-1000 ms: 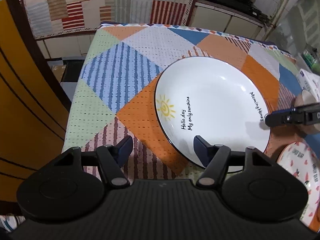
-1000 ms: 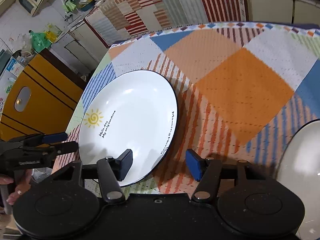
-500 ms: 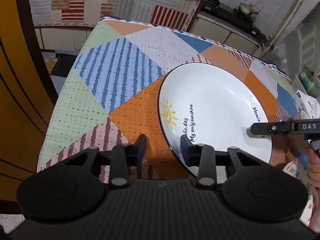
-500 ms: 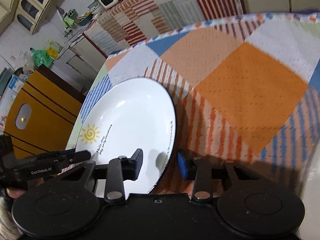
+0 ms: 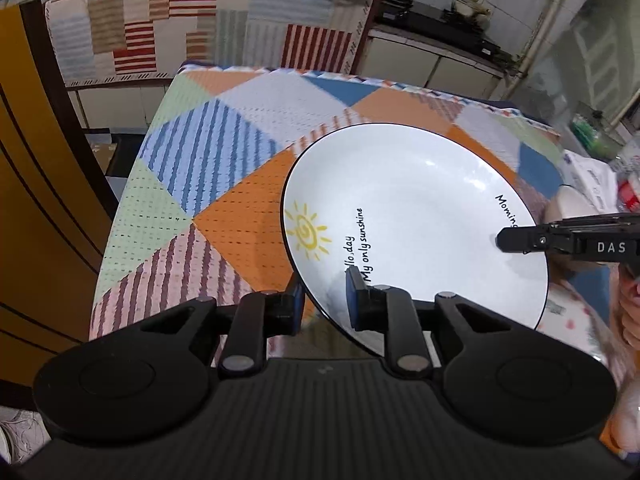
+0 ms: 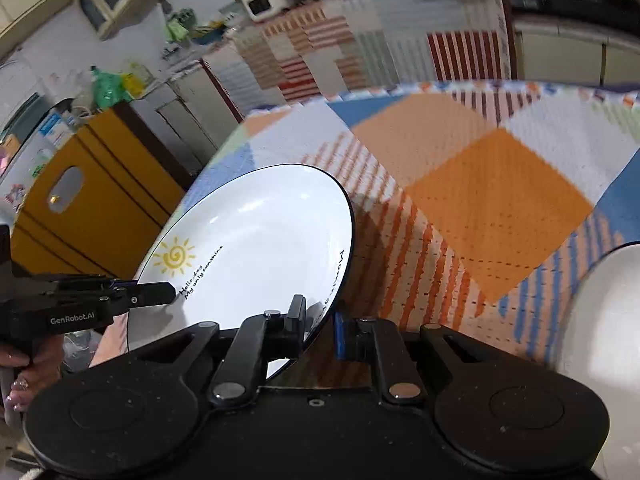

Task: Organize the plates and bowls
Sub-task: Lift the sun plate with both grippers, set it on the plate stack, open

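Observation:
A white plate with a dark rim, a yellow sun and black lettering hangs tilted just above the patchwork tablecloth. My left gripper is closing its jaws on the plate's near rim by the lettering, one pad above and one below. In the right wrist view the same plate has its opposite rim between the closing pads of my right gripper. Each gripper shows in the other's view, the right gripper across the plate and the left gripper by the sun.
A white dish sits at the table's right. A red-spotted plate lies under the lifted plate's right side. A yellow cabinet stands past the table's left edge. A cloth-covered counter runs behind. A person's hand holds the right gripper.
Both grippers went from wide open astride the plate's rim to closed on it. The plate has left the cloth and now tilts above the table.

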The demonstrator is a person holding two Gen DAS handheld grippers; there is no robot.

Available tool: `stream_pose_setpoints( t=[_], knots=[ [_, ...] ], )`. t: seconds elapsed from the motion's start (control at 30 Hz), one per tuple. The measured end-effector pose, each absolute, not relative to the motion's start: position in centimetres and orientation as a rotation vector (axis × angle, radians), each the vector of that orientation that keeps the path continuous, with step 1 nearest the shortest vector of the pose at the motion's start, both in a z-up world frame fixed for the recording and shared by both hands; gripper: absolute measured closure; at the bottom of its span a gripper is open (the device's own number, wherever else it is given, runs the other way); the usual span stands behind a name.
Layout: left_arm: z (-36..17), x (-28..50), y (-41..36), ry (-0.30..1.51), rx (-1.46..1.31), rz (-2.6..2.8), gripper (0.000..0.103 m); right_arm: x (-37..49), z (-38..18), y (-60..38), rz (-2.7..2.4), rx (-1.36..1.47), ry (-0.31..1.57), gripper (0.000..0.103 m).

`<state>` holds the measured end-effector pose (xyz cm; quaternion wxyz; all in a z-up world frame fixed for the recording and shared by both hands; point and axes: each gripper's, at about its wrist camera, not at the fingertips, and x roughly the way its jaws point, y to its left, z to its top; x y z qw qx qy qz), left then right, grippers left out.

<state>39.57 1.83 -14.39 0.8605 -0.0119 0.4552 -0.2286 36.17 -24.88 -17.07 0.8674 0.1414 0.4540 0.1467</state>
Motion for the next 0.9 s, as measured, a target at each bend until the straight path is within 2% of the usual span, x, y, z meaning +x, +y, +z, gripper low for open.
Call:
stream_pose_setpoints(
  t=[0.27,0.47,0.9],
  knots=[
    [-9.5,33.3,0.8,0.887,-0.002,-0.522,0.083,30.7,-12.0,-25.8,0.341,0.240,0.891,0.083],
    [-8.5,29.9,-0.3,0.916,-0.024,-0.554,0.083,26.2,-9.8,-26.3,0.325,0.190,0.869,0.083],
    [-11.6,26.4,-3.2,1.075,0.017,-0.617,0.082,20.4,-12.6,-28.3,0.266,0.218,0.955,0.082]
  ],
)
